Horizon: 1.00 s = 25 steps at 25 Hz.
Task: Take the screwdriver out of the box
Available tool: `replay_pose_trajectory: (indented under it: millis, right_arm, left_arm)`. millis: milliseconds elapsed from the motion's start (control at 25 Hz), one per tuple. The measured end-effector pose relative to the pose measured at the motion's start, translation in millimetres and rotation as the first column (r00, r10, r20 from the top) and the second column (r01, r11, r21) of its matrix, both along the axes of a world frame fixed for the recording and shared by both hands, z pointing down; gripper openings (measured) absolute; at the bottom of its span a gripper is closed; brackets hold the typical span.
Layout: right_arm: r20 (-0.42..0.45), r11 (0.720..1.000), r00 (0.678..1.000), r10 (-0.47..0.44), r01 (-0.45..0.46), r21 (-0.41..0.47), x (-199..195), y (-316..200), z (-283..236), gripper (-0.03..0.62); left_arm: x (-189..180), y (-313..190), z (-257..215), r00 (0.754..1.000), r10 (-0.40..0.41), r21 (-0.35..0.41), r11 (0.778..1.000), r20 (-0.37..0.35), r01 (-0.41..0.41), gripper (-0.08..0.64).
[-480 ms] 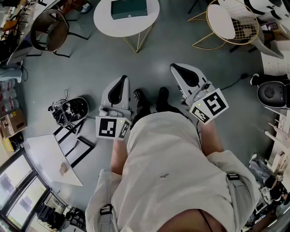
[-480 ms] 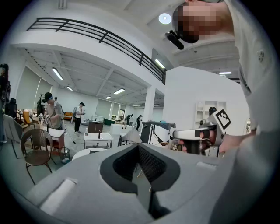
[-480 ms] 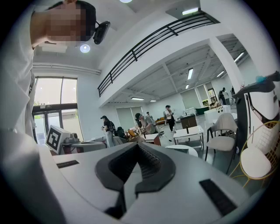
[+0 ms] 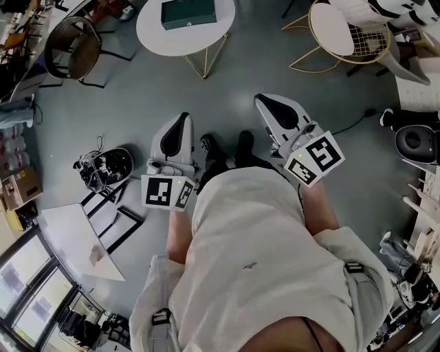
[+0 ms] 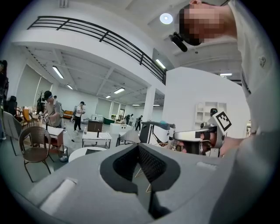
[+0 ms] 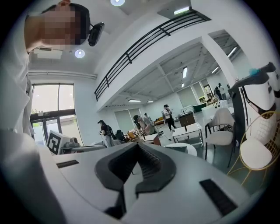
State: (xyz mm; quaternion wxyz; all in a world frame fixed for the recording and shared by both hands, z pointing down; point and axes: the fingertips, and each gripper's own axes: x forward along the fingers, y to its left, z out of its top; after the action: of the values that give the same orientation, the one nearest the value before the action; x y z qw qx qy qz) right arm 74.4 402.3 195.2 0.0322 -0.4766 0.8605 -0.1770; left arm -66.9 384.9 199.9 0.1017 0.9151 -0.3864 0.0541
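Observation:
A dark green box [image 4: 188,12] lies closed on a round white table [image 4: 155,31] at the far end of the floor, well ahead of me. No screwdriver shows in any view. My left gripper [image 4: 176,133] is held at waist height in front of my body, roughly level, its jaws shut with nothing between them [image 5: 139,146]. My right gripper [image 4: 278,110] is held beside it at the same height, its jaws also meeting on nothing [image 6: 138,148]. Both are far from the box.
My shoes [image 4: 227,148] stand on the grey floor between the grippers. A wicker chair [image 4: 75,45] is at far left and a gold wire chair [image 4: 344,31] at far right. Cables and gear [image 4: 103,168] lie on the floor to my left. People stand in the background hall.
The table and box have slid slightly up and left in the head view. Both grippers stay shut and keep their place in front of my body.

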Motion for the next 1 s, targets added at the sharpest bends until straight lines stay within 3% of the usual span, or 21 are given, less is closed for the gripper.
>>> replay_pose_trajectory:
  millis: [440, 1000]
  right_arm:
    - [0.021, 0.999, 0.999, -0.028, 0.029, -0.033, 30, 10, 23, 0.006]
    - [-0.005, 0.998, 1.000, -0.020, 0.020, -0.063, 3, -12, 30, 0.006]
  left_arm:
    - [33, 18, 11, 1.000, -0.015, -0.035, 0.999, 0.015, 0.015, 0.011]
    - [13, -9, 21, 1.000, 0.004, -0.060, 0.998, 0.015, -0.003, 0.011]
